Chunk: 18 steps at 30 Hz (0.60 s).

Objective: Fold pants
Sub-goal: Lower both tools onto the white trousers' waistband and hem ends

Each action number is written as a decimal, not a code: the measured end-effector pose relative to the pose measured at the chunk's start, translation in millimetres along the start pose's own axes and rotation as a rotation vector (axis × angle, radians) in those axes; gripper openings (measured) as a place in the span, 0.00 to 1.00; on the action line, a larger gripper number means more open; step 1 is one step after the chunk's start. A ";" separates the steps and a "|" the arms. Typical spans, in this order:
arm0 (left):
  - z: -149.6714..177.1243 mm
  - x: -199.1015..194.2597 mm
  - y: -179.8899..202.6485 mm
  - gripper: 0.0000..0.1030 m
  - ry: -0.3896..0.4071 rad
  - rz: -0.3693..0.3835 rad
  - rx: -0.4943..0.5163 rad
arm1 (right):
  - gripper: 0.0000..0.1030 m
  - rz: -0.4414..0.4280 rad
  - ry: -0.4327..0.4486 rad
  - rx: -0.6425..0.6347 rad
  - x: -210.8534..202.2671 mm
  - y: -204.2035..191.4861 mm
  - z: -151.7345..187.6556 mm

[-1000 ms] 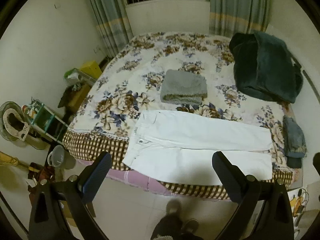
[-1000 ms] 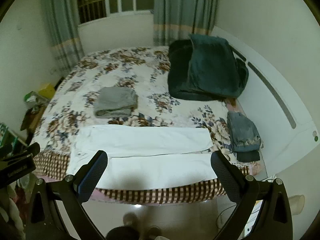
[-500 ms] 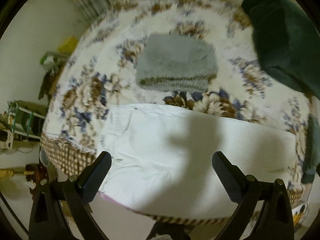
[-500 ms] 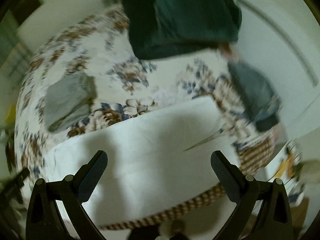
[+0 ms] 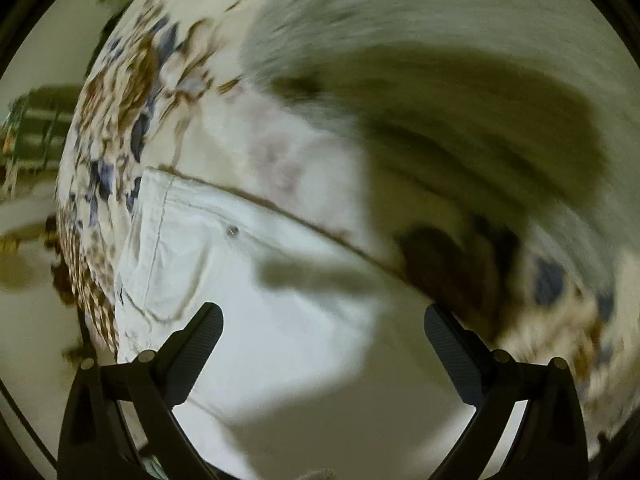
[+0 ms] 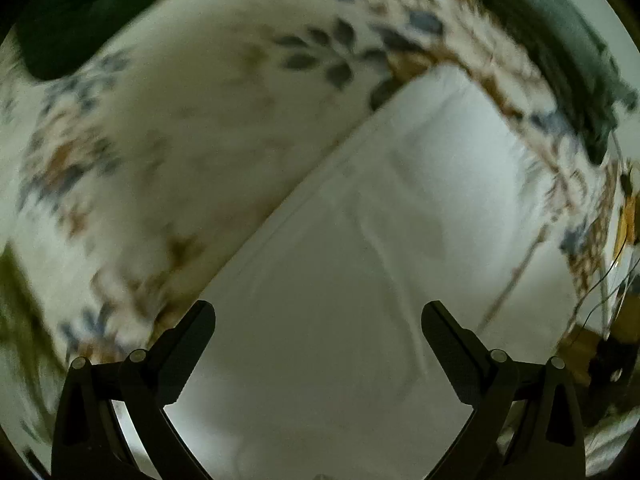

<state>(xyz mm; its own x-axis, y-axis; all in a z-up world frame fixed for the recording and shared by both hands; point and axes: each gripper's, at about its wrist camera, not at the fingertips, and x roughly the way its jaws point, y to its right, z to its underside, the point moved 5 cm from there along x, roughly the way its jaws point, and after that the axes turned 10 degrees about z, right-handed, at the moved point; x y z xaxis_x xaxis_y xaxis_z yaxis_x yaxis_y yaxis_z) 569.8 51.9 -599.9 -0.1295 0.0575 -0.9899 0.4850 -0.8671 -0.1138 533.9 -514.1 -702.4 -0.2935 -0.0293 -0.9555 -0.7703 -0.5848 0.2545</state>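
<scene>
Both tools spread wide, empty: left tool over pants waistband, right tool over leg, bed beneath.

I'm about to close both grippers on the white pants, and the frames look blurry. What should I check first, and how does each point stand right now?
1. Left gripper open: ok.
2. Right gripper open: ok.
3. Nothing caught between either pair of fingers: ok.
4. White pants lying flat on the floral bedspread, waistband end before the left gripper, leg before the right: ok.
5. Fingers touching the fabric: cannot tell.
6. Views steady enough to pick the grasp edge: not ok, both are motion-blurred.
</scene>
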 end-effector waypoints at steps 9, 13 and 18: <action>-18.0 35.5 -24.4 1.00 -0.013 0.027 -0.145 | 1.00 -0.030 -0.044 0.020 60.2 -3.9 -22.3; -21.5 37.3 -28.7 1.00 0.017 0.035 -0.161 | 1.00 -0.027 -0.023 0.002 64.4 -10.0 -17.6; -13.4 35.5 -32.2 0.89 0.072 0.054 -0.134 | 1.00 -0.030 -0.026 -0.002 68.7 -19.3 -9.9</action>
<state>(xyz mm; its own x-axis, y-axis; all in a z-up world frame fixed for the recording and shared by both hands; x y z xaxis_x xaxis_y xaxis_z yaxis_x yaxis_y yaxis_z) 561.2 88.6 -632.6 -0.0398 0.0523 -0.9978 0.6013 -0.7963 -0.0657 534.2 -512.9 -774.5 -0.2848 0.0096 -0.9585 -0.7777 -0.5870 0.2252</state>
